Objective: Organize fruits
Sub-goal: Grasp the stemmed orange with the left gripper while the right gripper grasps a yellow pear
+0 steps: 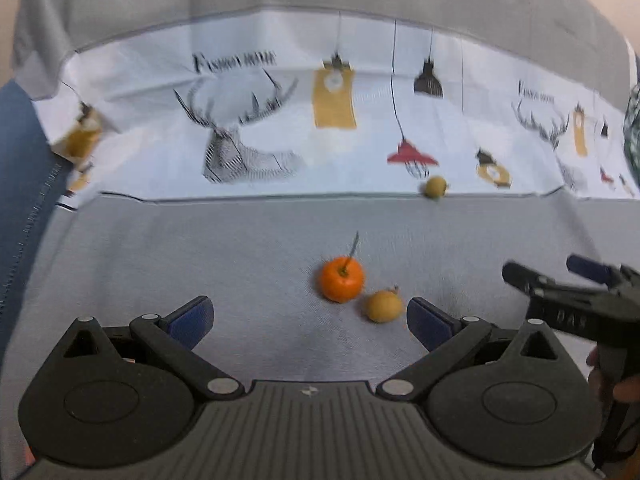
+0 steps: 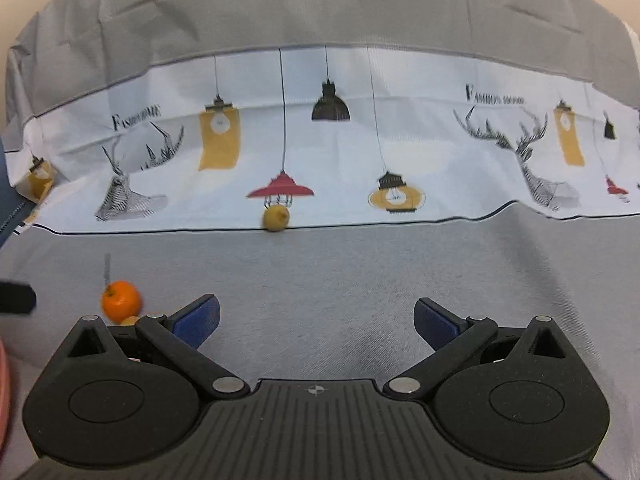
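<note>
An orange (image 1: 342, 278) with a thin stalk lies on the grey cloth (image 1: 200, 248), with a small yellow fruit (image 1: 384, 306) touching its right side. A second yellow fruit (image 1: 435, 187) rests farther back, at the seam of the printed band. My left gripper (image 1: 310, 320) is open and empty; the near yellow fruit sits just off its right fingertip (image 1: 428, 322). My right gripper (image 1: 550, 270) hovers to the right, open. In the right wrist view, the right gripper (image 2: 317, 320) is open over bare cloth, facing the far yellow fruit (image 2: 275, 218). The orange (image 2: 121, 300) lies to its left.
A white band printed with lamps and deer (image 2: 340, 152) crosses the grey cloth behind the fruits. Blue fabric (image 1: 24, 184) borders the left side. A green patterned object (image 1: 633, 128) shows at the right edge. A pink rim (image 2: 3, 380) peeks in at lower left.
</note>
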Tool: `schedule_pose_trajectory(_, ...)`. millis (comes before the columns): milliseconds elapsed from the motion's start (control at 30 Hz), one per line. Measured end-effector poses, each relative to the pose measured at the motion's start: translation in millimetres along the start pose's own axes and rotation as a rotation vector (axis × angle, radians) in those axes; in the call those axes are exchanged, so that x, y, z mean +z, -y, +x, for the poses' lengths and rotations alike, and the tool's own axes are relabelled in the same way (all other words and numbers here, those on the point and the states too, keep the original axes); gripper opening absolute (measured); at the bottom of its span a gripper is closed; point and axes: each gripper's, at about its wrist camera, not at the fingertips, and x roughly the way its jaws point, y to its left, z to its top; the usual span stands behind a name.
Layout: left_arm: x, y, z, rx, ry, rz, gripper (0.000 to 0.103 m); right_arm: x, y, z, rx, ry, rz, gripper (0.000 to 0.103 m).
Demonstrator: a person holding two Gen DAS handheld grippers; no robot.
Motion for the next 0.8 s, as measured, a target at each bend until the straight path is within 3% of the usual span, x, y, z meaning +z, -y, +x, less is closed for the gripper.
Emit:
schedule_pose_trajectory(200, 18.8, 0.6, 46.8, -0.018, -0.034, -0.044, 0.103, 13.5, 8.1, 45.3, 0.036, -0.010, 0.002, 0.102)
schedule_pose_trajectory(367, 32.0, -6.4, 77.8, -0.047, -0.072, -0.087, 0.103, 38.1, -7.1, 94.1, 0.074, 0.012, -0.040, 0.102)
schedule_pose_trajectory(633, 28.0, -8.4, 100.1, -0.062, -0.137, -0.056, 0.100, 50.9, -30.9, 149.0, 0.046, -0.012, -0.104, 0.102)
schedule_pose_trajectory(667, 27.7, -8.2, 99.6, -0.057, -0.130, -0.055, 0.091, 48.7, -31.4, 149.6, 0.048, 0.012, -0.123, 0.098)
schedule_pose_trajectory(700, 28.0, -7.2, 97.6, -0.063, -0.124, -0.047, 0.041, 47.8, -31.2, 149.0, 0.062, 0.020, -0.134, 0.055)
schedule_pose_trajectory(733, 29.1, -6.4, 95.5, -0.076, -0.139, -0.047, 0.039, 47.5, -30.7, 143.4, 0.083, 0.054, -0.142, 0.027)
schedule_pose_trajectory(800, 28.2, -1.8, 80.7, -0.065, -0.076, -0.031, 0.039, 50.5, -30.2, 134.7, 0.109, 0.051, -0.140, 0.027)
